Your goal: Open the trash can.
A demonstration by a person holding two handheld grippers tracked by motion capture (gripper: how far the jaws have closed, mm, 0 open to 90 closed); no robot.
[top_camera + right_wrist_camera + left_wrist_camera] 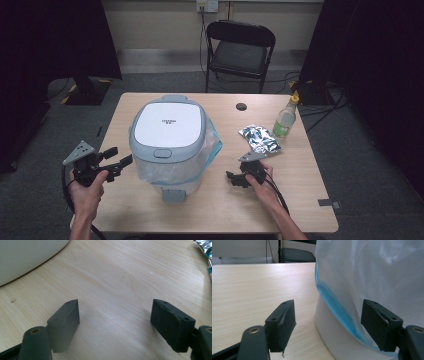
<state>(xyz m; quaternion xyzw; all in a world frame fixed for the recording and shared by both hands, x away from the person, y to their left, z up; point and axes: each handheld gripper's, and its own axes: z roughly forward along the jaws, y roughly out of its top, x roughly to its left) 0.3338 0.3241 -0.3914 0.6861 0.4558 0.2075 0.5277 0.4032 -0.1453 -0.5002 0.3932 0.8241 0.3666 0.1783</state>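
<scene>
Room: dark curtains, grey floor, a folding chair [240, 47] behind the table.
Surface: pale wood table [220, 200], seen from the high view.
Bin: white pedal bin [169, 137] with a grey lid, left of the table's centre; a clear-blue liner [212, 145] spills over its rim on the right side; the pedal faces the person.
Other items: silver foil packets [259, 138] and a bottle [285, 119] at the right, well apart from the bin.
Left gripper, high view: left gripper [117, 159] held just beside the bin's left flank, jaws pointing level toward the wall, wide apart, nothing between them.
Right gripper, high view: right gripper [233, 177] low over the table, right of the bin, near the packets, pointing toward the bin.
Nearer hand: the left, by judgement; the bin lies straight ahead of its jaws and slightly to their right.
Left gripper view: bin wall [337, 340] and liner [372, 277] close ahead, between the jaws and before the right one; no pad touches either; table to the left.
Right gripper view: jaws wide and empty over bare wood; bin base [25, 257] at upper left, a packet edge [206, 246] at upper right.
Hand pose: left forearm raised, wrist level; right hand rests low.
Coming move, judged: the left gripper closes in on the liner or rim.
</scene>
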